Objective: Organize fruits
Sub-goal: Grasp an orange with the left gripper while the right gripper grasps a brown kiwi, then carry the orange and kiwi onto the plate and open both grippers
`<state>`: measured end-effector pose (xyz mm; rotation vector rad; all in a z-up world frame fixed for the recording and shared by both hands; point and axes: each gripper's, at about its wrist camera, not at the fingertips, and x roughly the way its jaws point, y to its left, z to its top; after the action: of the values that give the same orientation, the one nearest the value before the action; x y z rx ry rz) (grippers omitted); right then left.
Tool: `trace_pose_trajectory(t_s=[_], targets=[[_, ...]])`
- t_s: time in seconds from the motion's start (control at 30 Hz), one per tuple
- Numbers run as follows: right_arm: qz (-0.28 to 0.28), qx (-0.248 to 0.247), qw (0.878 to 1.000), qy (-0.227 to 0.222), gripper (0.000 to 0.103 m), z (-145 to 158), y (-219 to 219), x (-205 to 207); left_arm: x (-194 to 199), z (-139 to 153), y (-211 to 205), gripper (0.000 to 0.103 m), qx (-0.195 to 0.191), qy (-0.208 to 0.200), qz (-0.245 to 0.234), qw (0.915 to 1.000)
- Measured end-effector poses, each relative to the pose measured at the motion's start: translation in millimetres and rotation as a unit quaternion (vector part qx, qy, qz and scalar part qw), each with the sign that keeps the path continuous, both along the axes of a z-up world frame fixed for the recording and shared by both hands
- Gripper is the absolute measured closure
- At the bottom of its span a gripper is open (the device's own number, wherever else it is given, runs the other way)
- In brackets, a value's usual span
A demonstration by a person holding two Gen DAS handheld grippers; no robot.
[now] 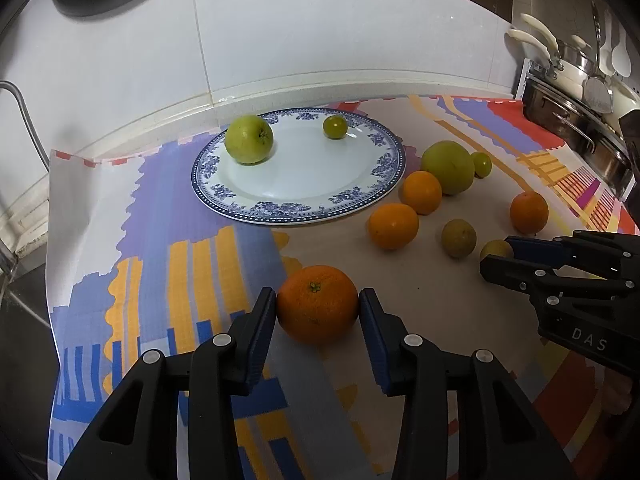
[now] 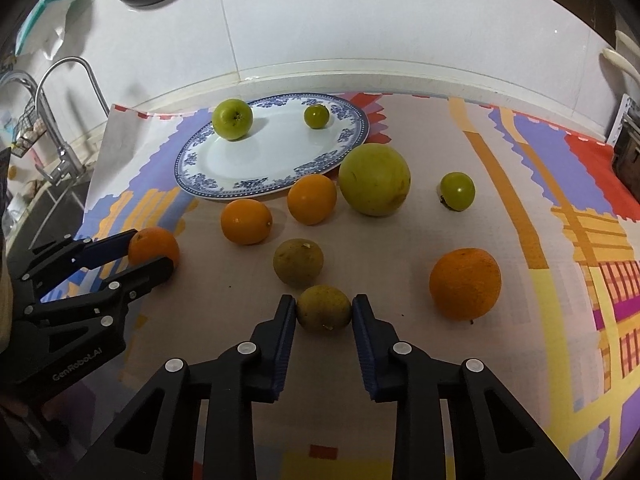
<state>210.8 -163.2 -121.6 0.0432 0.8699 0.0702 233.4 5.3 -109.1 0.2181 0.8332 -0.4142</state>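
The left gripper has its blue pads pressed on both sides of one orange, which sits on the cloth right between the jaws; the right gripper is squeezed onto a small brownish-green fruit the same way, also down on the cloth. Under both lies a bright mat with purple, yellow, red and blue shapes, spread over a white counter.

Just past the right jaws sits another brownish-green fruit, and off to their right a big orange; further on are two more oranges side by side, then a large pale green fruit and a small shiny green one. That makes four oranges, two brownish-green fruits, and on the mat two green ones.

Beyond those is a blue-and-white plate holding a green apple and one small green fruit.

Far back is a white tiled wall; a tap stands far left of the right jaws. In the left view, pots sit far right, cut off by the edge; a dark round thing hangs at the top, and I cannot tell what it is.
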Motion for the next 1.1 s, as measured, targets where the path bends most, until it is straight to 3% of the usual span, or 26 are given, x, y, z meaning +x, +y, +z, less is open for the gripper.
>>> trace_pose_trajectory(t_s=[0.47,0.83,1.1], targets=[[0.009,0.005,1.000,-0.018,0.073,14,0,-6,-10,19,1,0.061,-0.014,-0.021,0.008,0.9997],[0.039,0.014,0.997,-0.062,0.073,51,4,-8,-18,59,3,0.061,-0.026,-0.075,0.017,0.9967],[0.066,0.013,0.993,-0.098,0.073,80,5,15,-3,80,1,0.061,-0.027,-0.107,0.025,0.9935]])
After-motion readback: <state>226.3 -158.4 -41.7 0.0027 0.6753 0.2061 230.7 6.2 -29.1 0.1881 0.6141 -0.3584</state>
